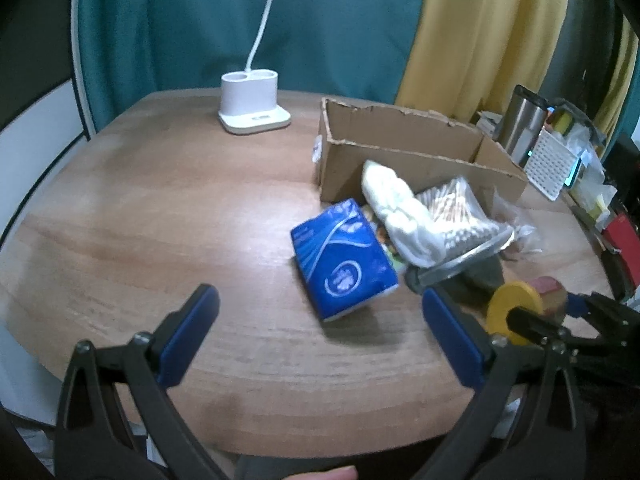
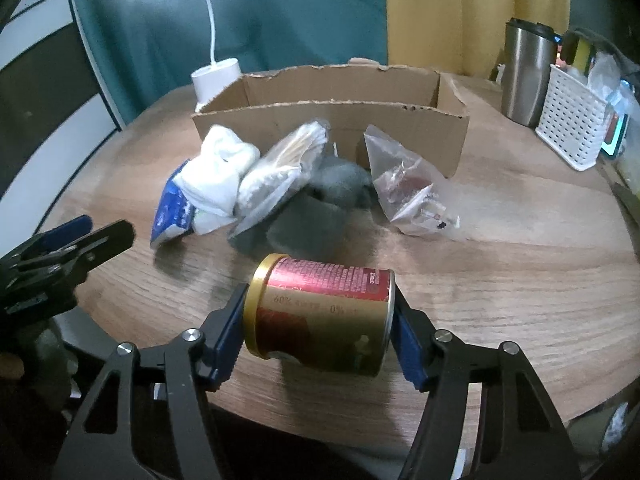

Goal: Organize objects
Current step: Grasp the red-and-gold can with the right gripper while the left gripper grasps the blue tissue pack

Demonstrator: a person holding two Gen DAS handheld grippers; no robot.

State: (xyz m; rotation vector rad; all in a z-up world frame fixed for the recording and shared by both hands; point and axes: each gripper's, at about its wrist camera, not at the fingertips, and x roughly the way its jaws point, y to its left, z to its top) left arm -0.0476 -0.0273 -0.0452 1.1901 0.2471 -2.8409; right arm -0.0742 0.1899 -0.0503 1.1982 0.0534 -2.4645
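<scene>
Right gripper point(image 2: 320, 320), fingers clamped on the ends of a red-and-gold can point(image 2: 320, 316) held sideways just above the wooden bench point(image 2: 520, 280); left gripper point(image 1: 320, 340), fingers apart and empty, near the blue tissue pack point(image 1: 344, 260) lying before the open cardboard box point(image 1: 400, 160).

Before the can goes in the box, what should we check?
1. Right gripper shut on the can, pads on both ends: ok.
2. Box open on top: ok.
3. Room inside the box: cannot tell, its floor is hidden.
4. Left gripper open and holding nothing: ok.
5. Straight path to the box: not ok, the socks and bags lie in front, so lift over.
</scene>
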